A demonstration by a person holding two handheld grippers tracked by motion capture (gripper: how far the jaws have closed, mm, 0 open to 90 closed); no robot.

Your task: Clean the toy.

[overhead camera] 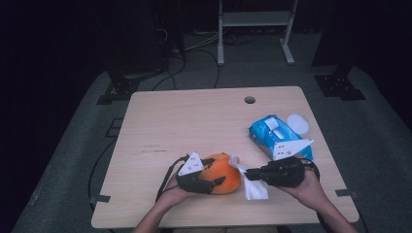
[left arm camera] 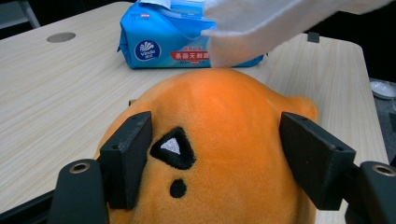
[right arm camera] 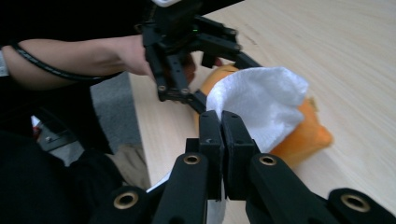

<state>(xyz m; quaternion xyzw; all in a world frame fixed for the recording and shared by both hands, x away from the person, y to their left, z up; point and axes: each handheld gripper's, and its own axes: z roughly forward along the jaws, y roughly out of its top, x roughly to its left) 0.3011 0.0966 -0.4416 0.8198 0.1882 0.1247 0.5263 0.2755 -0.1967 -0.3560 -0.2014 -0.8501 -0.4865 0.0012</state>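
we see a wooden surface (overhead camera: 194,121) from above. near its front edge lies an orange plush toy (overhead camera: 223,175). the left gripper (overhead camera: 214,183) straddles the toy, one jaw on each side; in the left gripper view the right jaw stands a little off the plush, and we cannot tell if the left one touches it. the right gripper (overhead camera: 250,174), just right of the toy, is clamped tight on a white wipe (overhead camera: 252,187) that drapes against the toy. a blue wipe pack (overhead camera: 277,136) lies farther back on the right.
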